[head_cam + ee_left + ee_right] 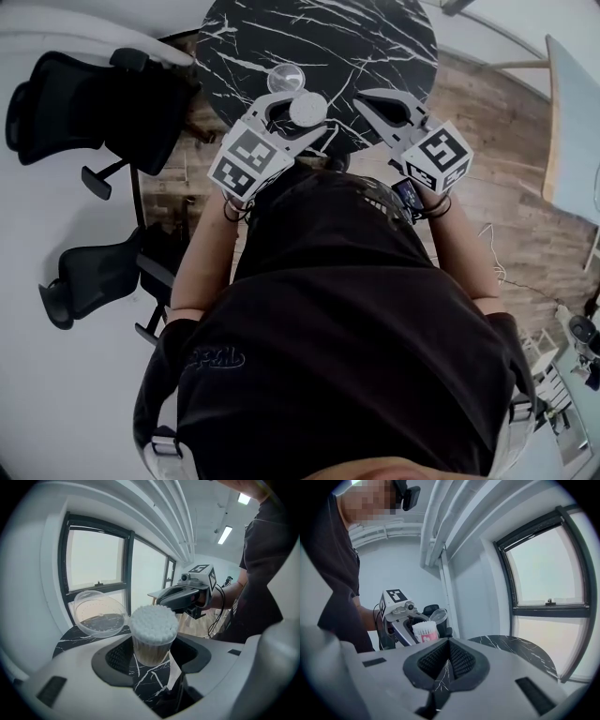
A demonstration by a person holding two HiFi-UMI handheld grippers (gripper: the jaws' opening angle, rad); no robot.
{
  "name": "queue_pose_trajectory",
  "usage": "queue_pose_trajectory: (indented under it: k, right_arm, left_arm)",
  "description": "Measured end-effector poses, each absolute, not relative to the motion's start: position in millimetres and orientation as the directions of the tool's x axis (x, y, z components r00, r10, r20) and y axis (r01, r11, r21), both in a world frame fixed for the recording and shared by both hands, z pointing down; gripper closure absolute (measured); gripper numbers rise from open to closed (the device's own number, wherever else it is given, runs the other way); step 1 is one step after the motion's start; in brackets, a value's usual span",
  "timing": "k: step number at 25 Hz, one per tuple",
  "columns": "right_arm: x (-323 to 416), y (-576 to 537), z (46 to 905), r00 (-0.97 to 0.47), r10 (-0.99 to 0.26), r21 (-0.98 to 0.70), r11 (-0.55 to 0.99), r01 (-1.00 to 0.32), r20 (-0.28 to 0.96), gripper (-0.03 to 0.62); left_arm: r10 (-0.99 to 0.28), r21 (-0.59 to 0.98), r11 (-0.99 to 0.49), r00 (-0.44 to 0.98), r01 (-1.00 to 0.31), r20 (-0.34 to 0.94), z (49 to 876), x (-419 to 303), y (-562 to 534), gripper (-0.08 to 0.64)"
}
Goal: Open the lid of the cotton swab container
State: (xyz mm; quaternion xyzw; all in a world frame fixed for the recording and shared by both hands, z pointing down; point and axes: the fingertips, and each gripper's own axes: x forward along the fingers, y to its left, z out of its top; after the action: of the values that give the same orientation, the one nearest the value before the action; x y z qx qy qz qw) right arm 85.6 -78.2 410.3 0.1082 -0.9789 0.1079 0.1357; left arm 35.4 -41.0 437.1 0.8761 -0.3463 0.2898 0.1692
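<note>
The left claw (pixel 151 660) clamps the small clear plastic tub of white cotton swabs (pixel 152 632) by its sides; it looks light, thin-walled and slippery. Its clear round lid (pixel 99 613) tilts open behind the tub, apparently hinged. The right claw (pixel 449 662), near the tub, is closed and empty.

A round black table with white marble veining (pixel 375 37) stood on a brown wood-plank floor (pixel 506 206). Two black office chairs (pixel 84 103) sat at the head view's left. Dark-framed windows (pixel 93 559) let pale daylight through white walls (pixel 473 597), and long ceiling lights (pixel 225 535) glowed.
</note>
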Motion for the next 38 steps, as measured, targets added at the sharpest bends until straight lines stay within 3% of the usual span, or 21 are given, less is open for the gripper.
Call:
queue_pose_trajectory:
  k: [38]
  right_arm:
    - [-39.8,63.2,396.7,-0.914,-0.290,-0.168,0.924,-0.345,0.282,0.571]
  left_arm:
    - [-0.458,0.092,-0.784,0.672,-0.614,0.582,420.0,-75.9,102.9,0.305]
